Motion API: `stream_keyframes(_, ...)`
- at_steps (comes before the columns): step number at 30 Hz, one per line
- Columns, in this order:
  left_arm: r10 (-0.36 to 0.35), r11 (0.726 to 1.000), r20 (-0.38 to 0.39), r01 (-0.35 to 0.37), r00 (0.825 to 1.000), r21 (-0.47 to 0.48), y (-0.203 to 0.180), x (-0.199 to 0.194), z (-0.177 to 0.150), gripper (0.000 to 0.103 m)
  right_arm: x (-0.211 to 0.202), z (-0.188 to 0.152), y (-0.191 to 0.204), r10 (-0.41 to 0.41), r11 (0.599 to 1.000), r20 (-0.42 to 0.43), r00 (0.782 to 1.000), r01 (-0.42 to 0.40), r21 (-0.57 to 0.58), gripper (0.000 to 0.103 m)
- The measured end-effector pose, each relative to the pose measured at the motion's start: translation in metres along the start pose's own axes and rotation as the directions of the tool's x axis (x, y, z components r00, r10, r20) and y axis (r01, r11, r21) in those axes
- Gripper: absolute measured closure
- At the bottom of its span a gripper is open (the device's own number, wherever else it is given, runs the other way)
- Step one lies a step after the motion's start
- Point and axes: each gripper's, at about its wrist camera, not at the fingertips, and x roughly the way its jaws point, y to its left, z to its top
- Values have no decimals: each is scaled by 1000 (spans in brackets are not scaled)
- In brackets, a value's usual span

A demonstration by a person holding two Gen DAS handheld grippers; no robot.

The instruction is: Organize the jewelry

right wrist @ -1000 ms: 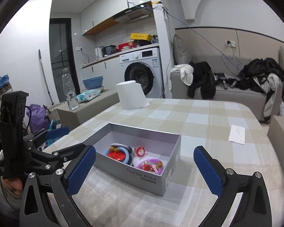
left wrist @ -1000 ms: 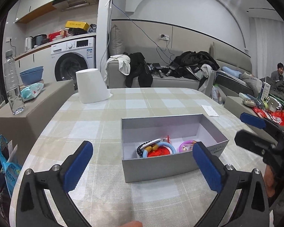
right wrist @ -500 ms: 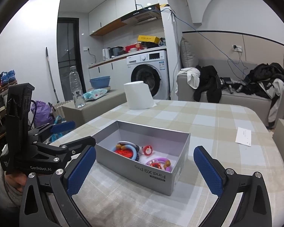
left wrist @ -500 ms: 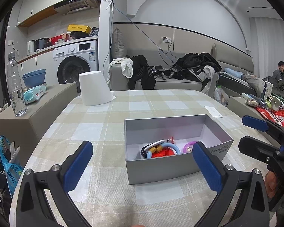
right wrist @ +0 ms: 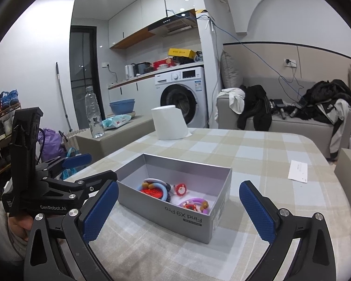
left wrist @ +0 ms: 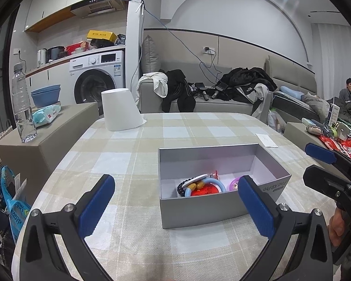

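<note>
Change: both views sit slightly higher and farther back from the box than half a second ago; the jewelry lies as before.
Left hand-held gripper: spread wide, empty, above the table.
Right hand-held gripper: spread wide, empty.
Grey box: on the table, lid off.
Jewelry: inside the box, beaded bracelets and rings clustered at one end.

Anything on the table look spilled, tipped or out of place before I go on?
Nothing spilled. The jewelry sits bunched at one end of the grey box; the other end is bare. The paper roll leans, and a loose paper slip lies near the table edge.
</note>
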Motion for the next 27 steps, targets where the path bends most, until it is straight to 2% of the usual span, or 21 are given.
stream_keyframes(27, 4, 1000, 12, -4, 1000, 4, 0, -3, 0, 1, -1, 2, -3, 3, 1000, -3, 1000, -3, 0, 0)
